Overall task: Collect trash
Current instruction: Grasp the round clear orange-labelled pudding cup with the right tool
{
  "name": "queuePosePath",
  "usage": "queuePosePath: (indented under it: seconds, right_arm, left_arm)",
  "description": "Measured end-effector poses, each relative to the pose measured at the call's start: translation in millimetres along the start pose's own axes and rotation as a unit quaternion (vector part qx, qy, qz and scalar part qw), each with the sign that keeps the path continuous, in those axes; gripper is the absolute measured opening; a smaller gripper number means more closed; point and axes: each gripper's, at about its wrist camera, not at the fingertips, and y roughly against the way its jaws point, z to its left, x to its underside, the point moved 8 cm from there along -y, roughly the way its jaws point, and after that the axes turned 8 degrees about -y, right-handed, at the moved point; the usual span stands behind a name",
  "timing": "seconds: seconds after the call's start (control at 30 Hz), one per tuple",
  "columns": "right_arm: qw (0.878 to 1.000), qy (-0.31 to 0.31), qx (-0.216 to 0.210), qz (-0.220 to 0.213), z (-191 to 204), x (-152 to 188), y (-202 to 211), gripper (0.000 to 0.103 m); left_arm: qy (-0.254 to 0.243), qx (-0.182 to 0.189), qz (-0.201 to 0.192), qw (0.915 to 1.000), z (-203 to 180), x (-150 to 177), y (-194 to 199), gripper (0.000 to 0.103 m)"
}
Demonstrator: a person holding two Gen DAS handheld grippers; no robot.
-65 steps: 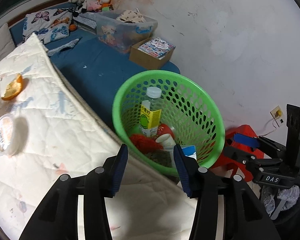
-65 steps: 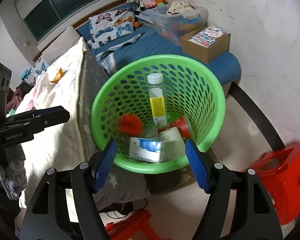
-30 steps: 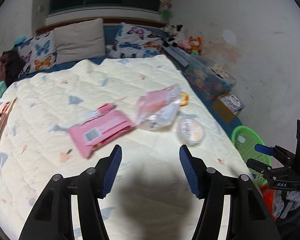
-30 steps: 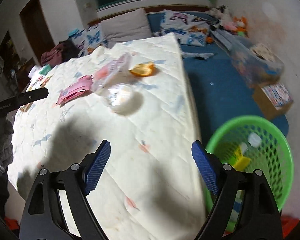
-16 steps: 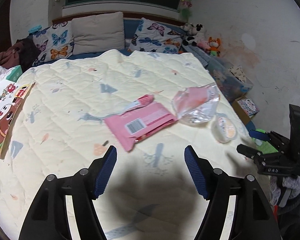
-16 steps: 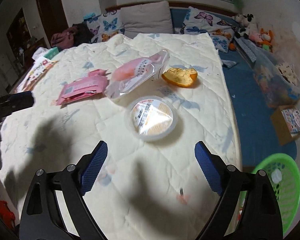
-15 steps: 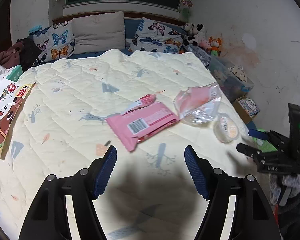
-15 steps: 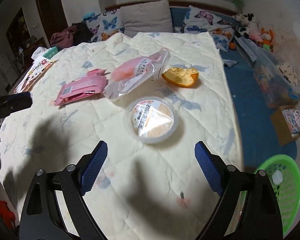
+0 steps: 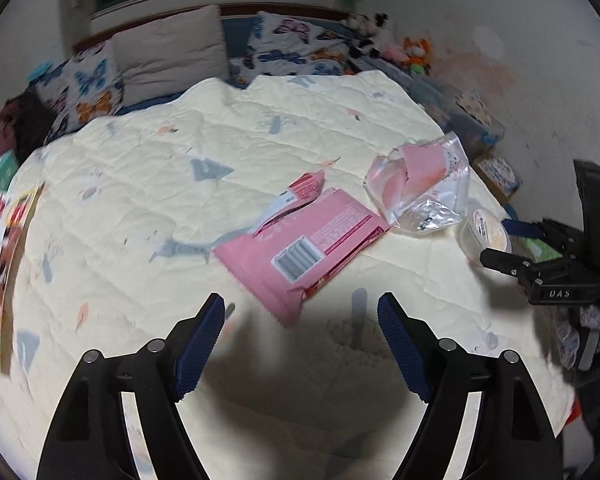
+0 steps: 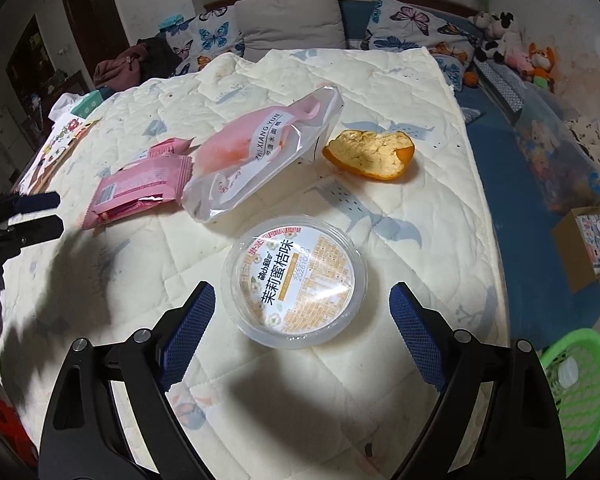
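- Your bed (image 10: 260, 380) fills both views, its cream quilt carrying all the trash that is left.
- The green basket (image 10: 580, 384) sits on the floor at 4 o'clock in your right wrist view, off the bed's edge, with a bottle cap showing inside.
- The clear bag (image 10: 260, 144) with the pink insert lies at 11 o'clock from your right tongs, just beside the orange peel.
- The pink wrapper (image 9: 300, 248) lies flat at 12 o'clock from your left tongs (image 9: 300, 340), barcode up, its near corner reaching between the tips without touching them.
- The round lidded tub (image 10: 294, 280) sits at 12 o'clock from your right tongs (image 10: 298, 332), its near edge between the pads and clear of both.
- The orange peel (image 10: 370, 154) rests at 1 o'clock, beyond the tub.
- Your left tongs have just been opening and stand wide, gripping nothing; your right tongs stand wide too, empty.
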Motion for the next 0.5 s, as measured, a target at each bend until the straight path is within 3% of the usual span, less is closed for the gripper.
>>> queuePosePath:
  seconds: [0.23, 0.5]
  right_arm:
    - [1.000, -0.003, -0.006, 0.003, 3, 0, -5, 0.073]
    - [1.000, -0.011, -0.007, -0.007, 3, 0, 3, 0.069]
  left_arm:
    - [-0.058, 0.005, 0.017, 0.9982, -1, -15, -18, 0.082]
    - [-0.112, 0.025, 0.030, 0.9929, -7, -30, -33, 0.085]
